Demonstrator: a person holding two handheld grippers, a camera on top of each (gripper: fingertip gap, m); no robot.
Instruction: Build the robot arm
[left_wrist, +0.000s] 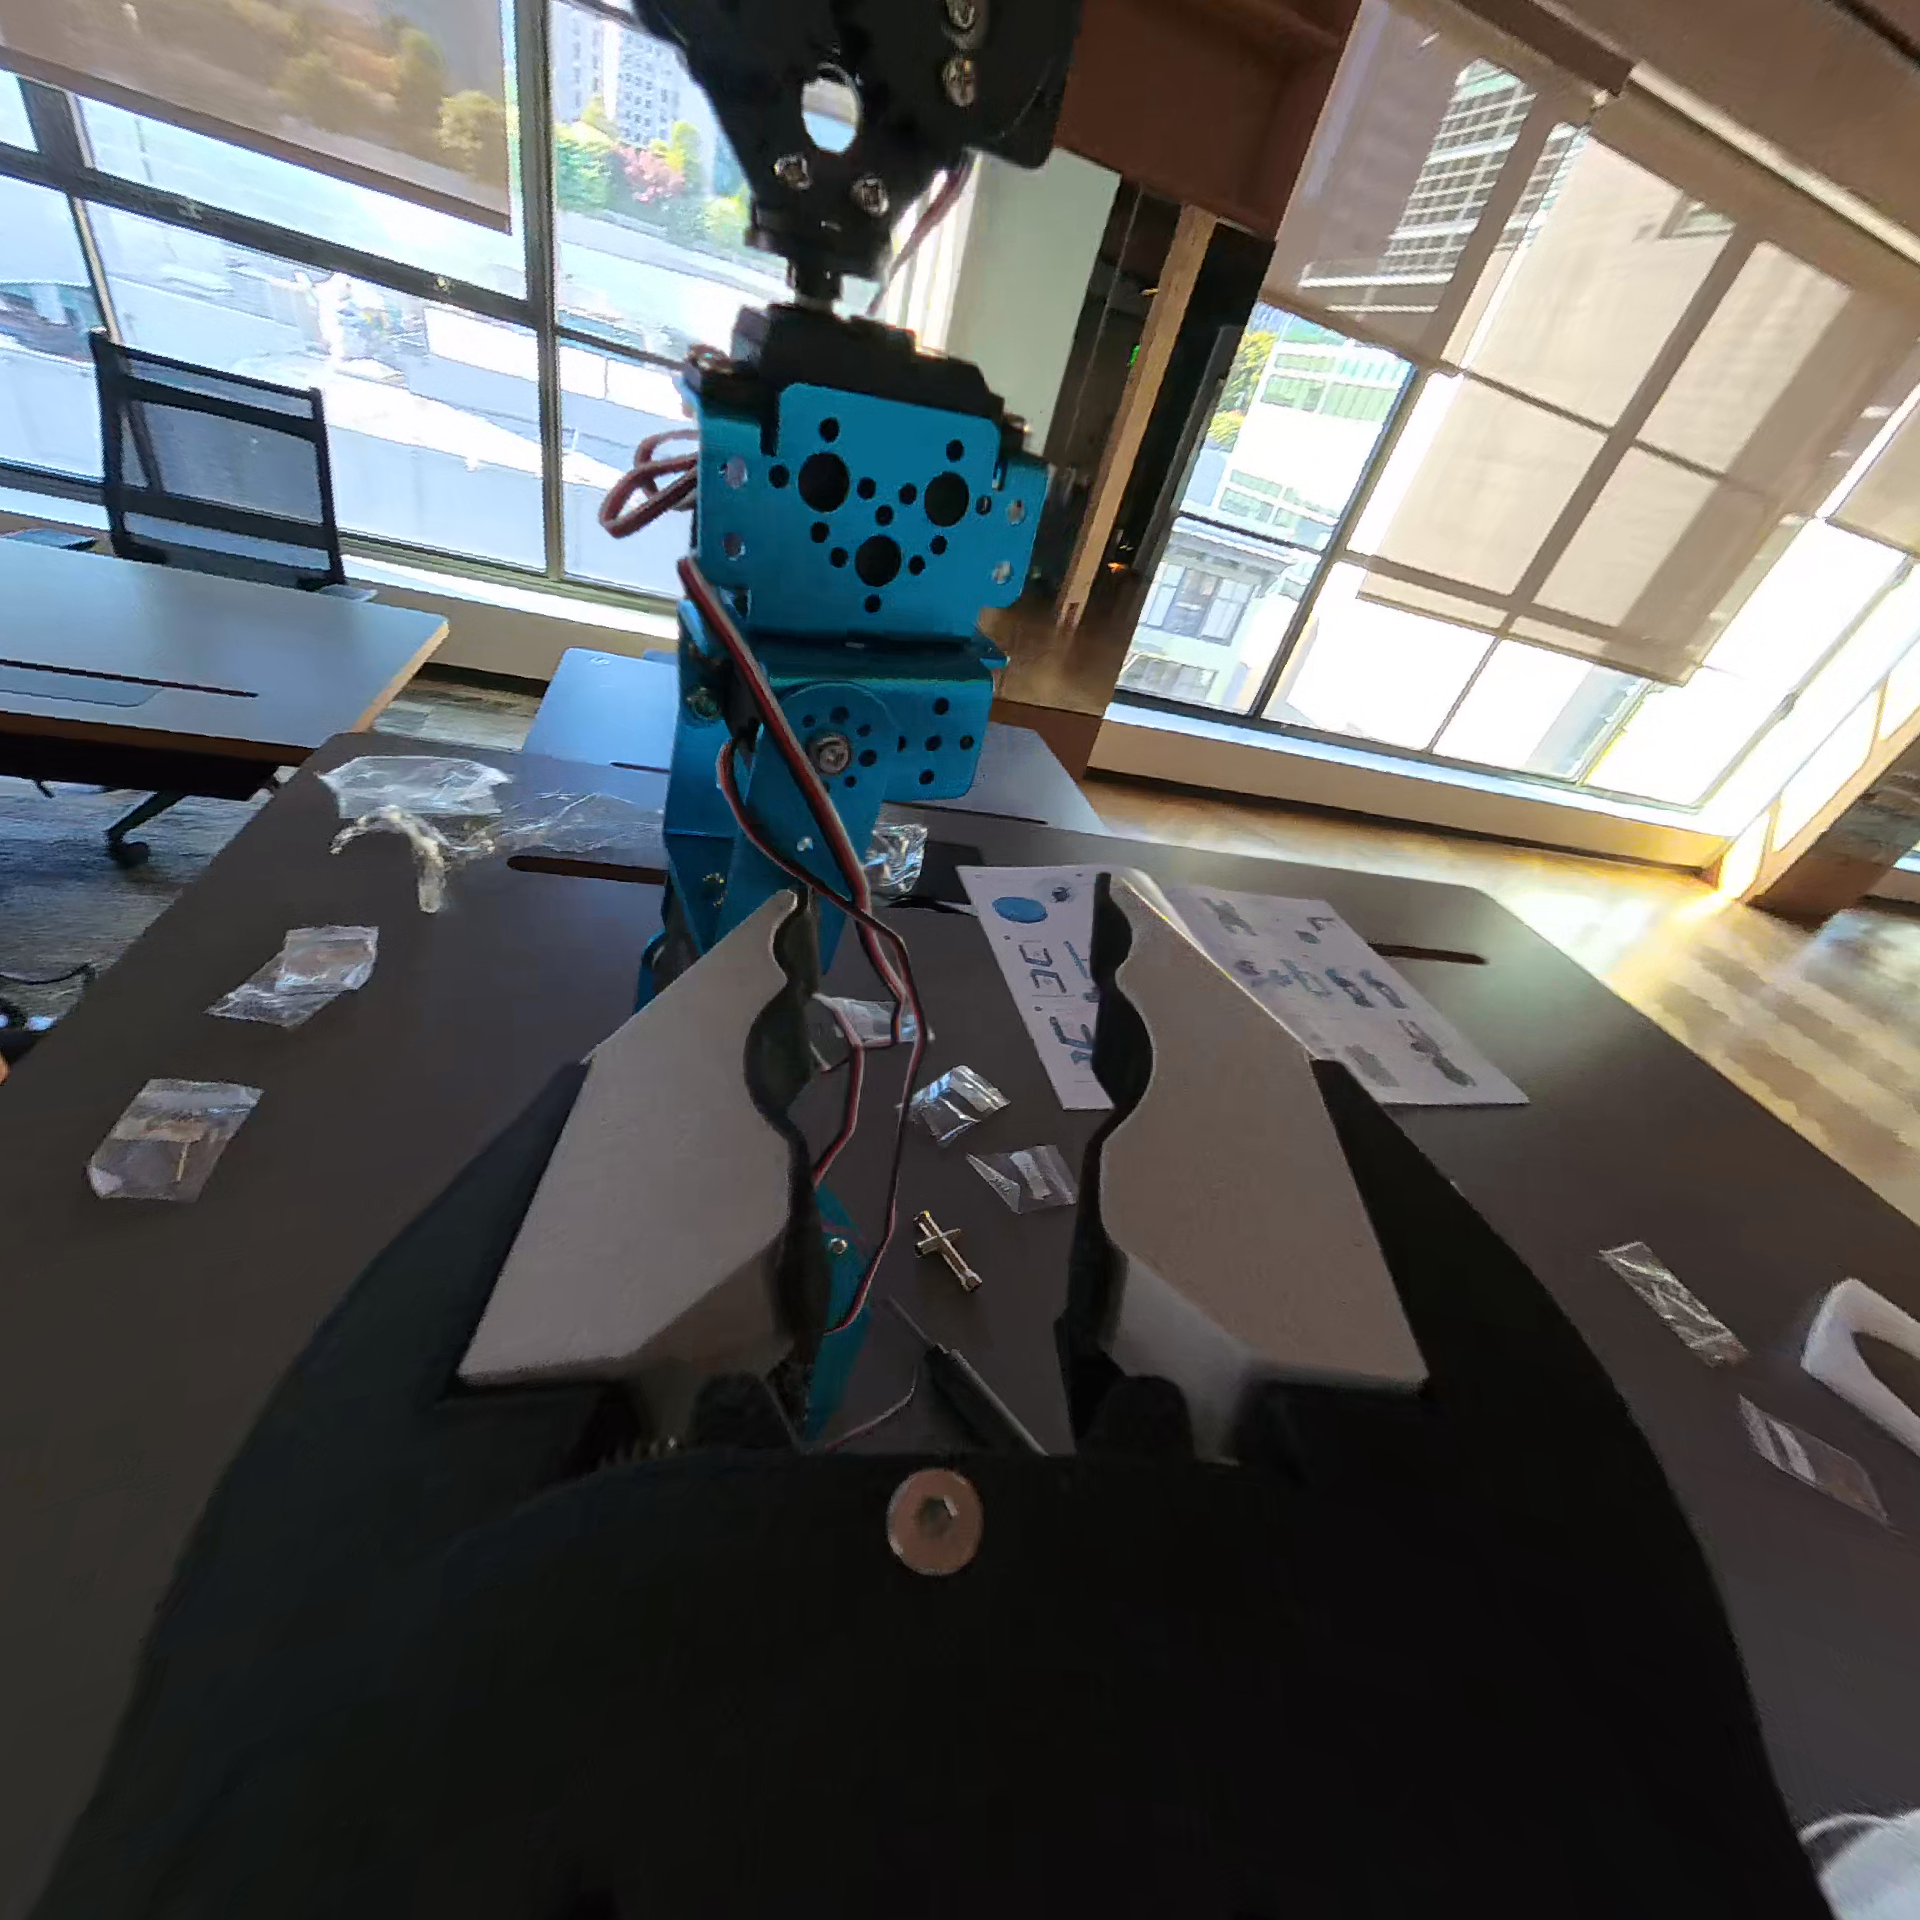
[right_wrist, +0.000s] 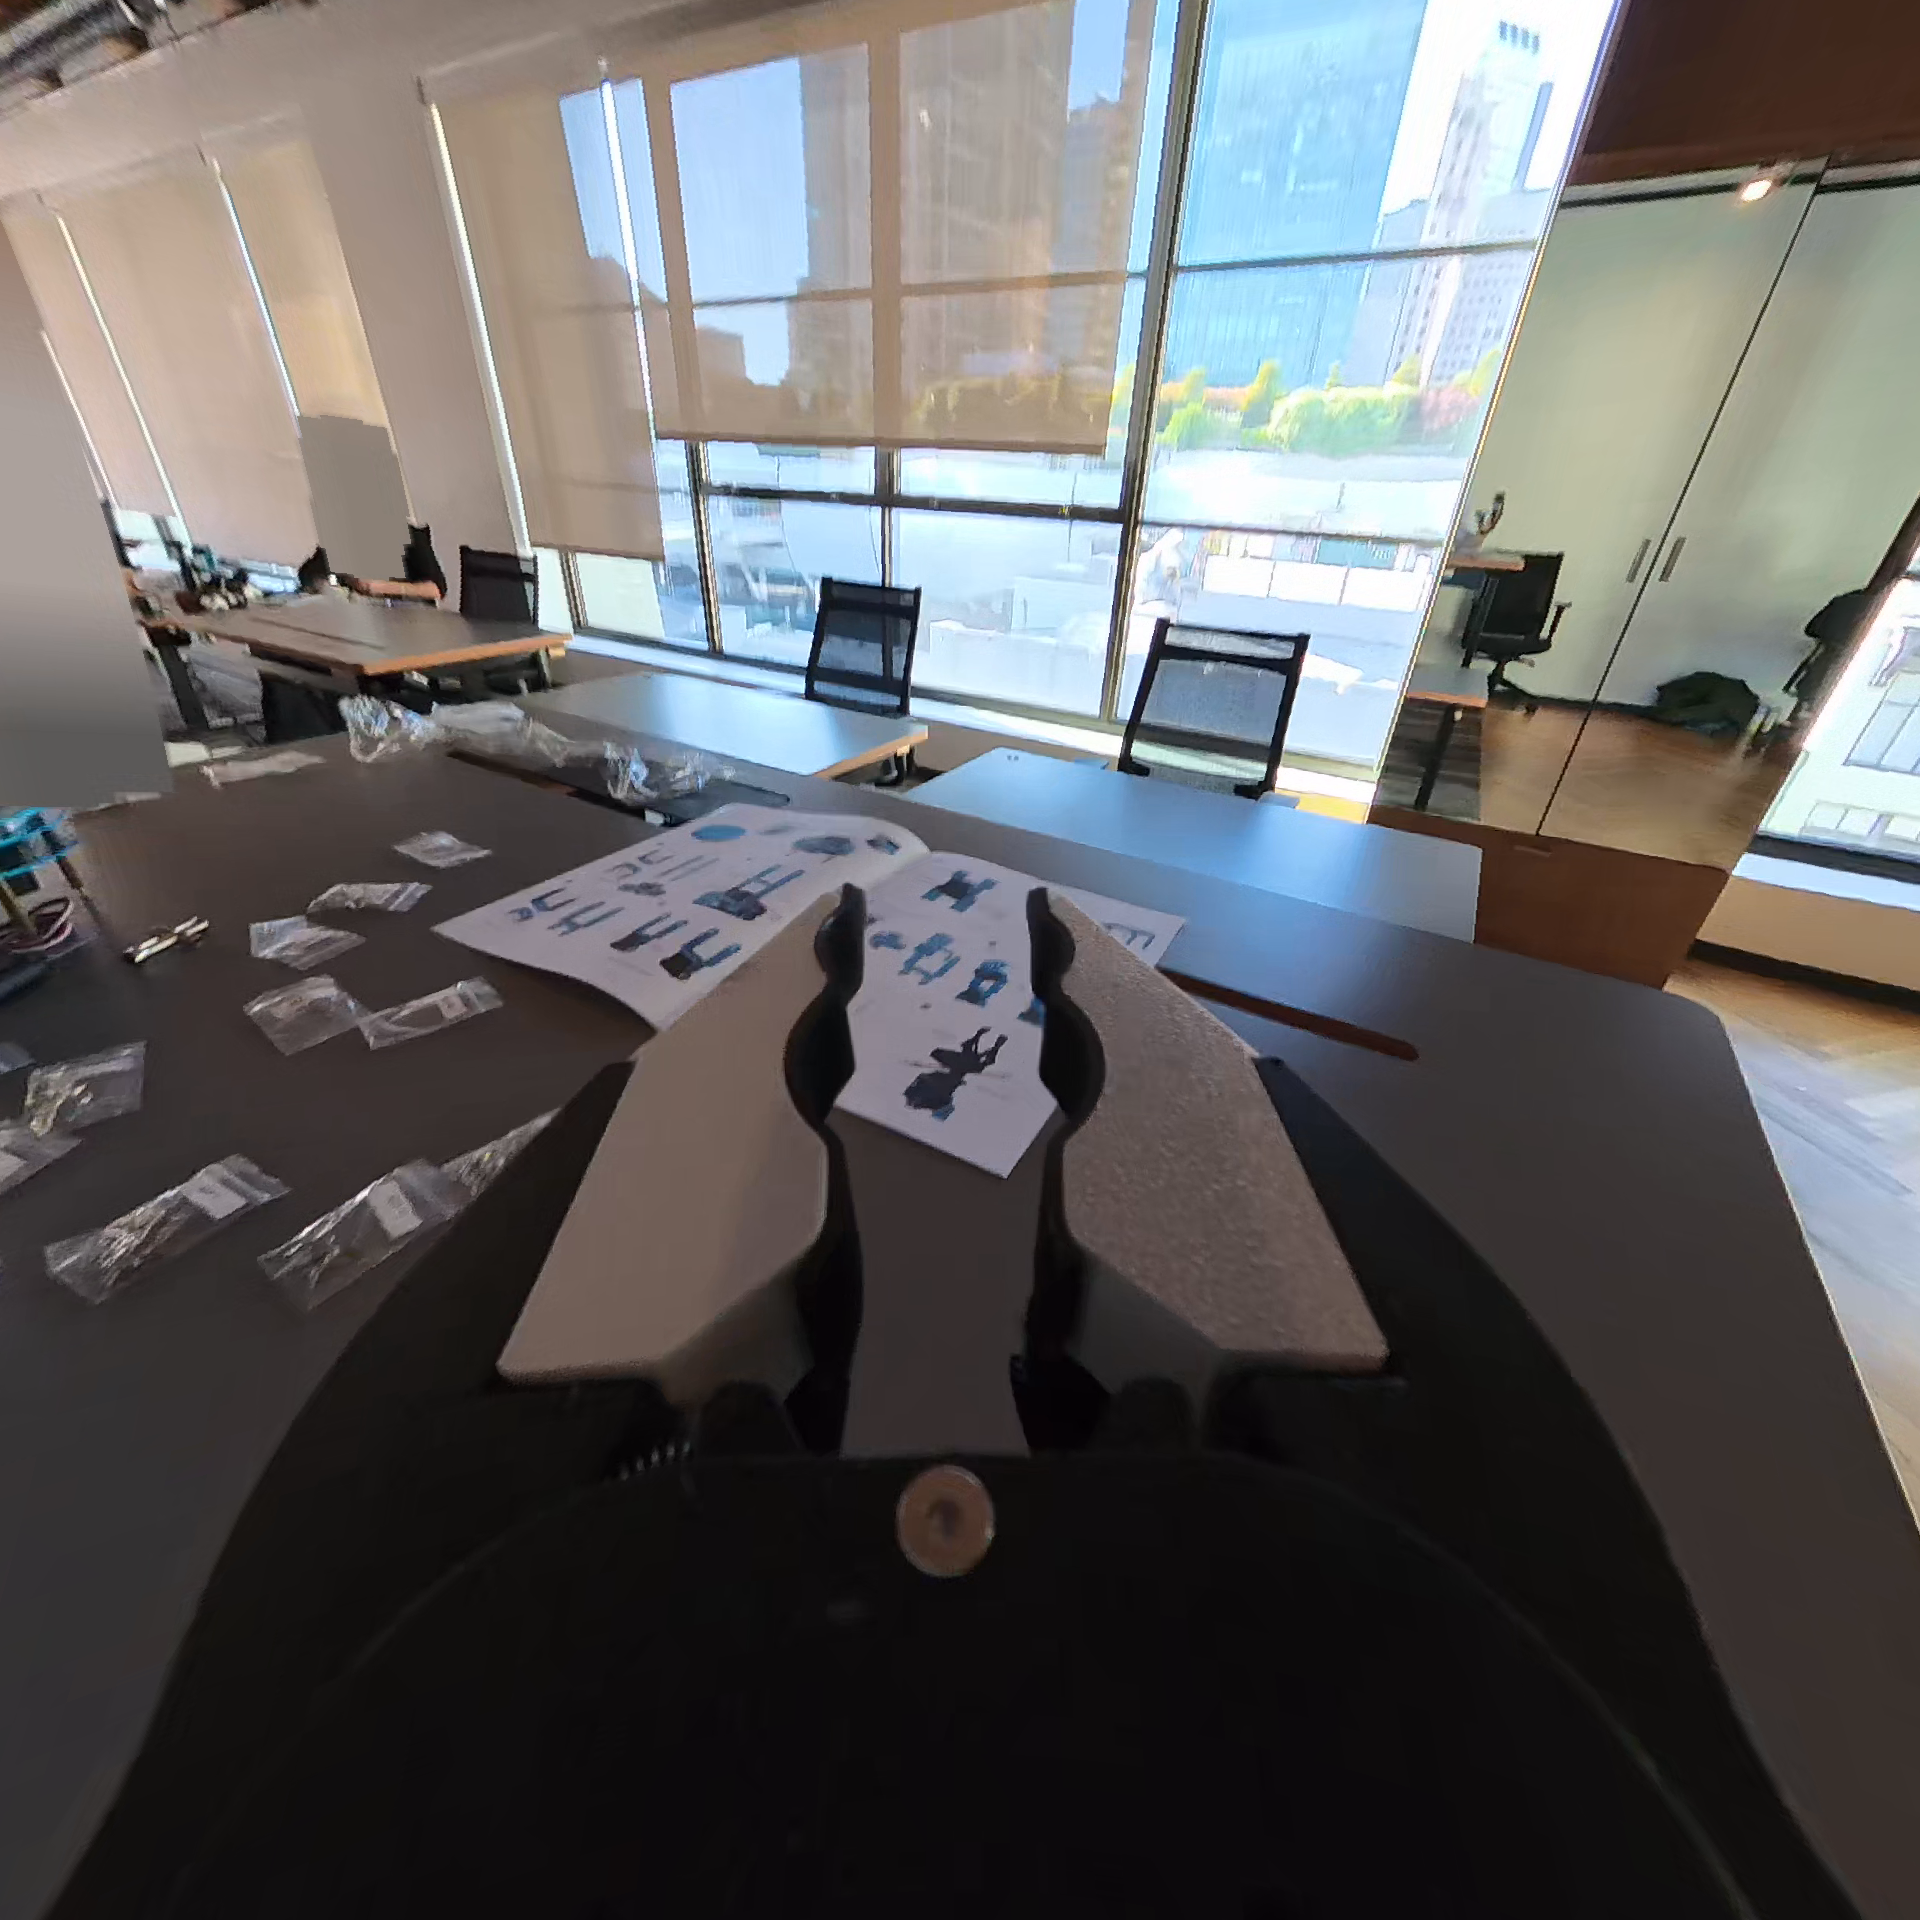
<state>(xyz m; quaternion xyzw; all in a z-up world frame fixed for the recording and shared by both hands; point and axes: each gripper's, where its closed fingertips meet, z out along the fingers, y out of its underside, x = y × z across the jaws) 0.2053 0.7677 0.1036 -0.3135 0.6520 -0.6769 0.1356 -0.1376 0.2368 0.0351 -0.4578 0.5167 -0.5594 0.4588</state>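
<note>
A blue metal robot-arm kit (left_wrist: 873, 499) with a black claw head (left_wrist: 862, 104) stands on the dark table (left_wrist: 1558, 1091), just ahead of my left gripper (left_wrist: 951, 899). The gripper is open. The arm's lower blue bracket (left_wrist: 836, 1299) lies between the fingers, against the left finger (left_wrist: 665, 1143). Its red, white and black servo wire (left_wrist: 883, 1039) hangs through the gap. My right gripper (right_wrist: 945, 902) is open and empty, held above the table over an open instruction booklet (right_wrist: 727, 904). The blue arm shows at the far left edge of the right wrist view (right_wrist: 26, 831).
Several small clear bags of parts (left_wrist: 171, 1138) (right_wrist: 301, 1013) lie scattered on the table. A small metal cross wrench (left_wrist: 945, 1247) and a thin dark tool (left_wrist: 977, 1392) lie between my left fingers. The booklet (left_wrist: 1299, 987) lies to the right. A white foam piece (left_wrist: 1860, 1351) sits at the right edge. Desks and chairs (right_wrist: 1210, 707) stand behind. The left gripper's tips are roughly 65 cm from the right gripper's.
</note>
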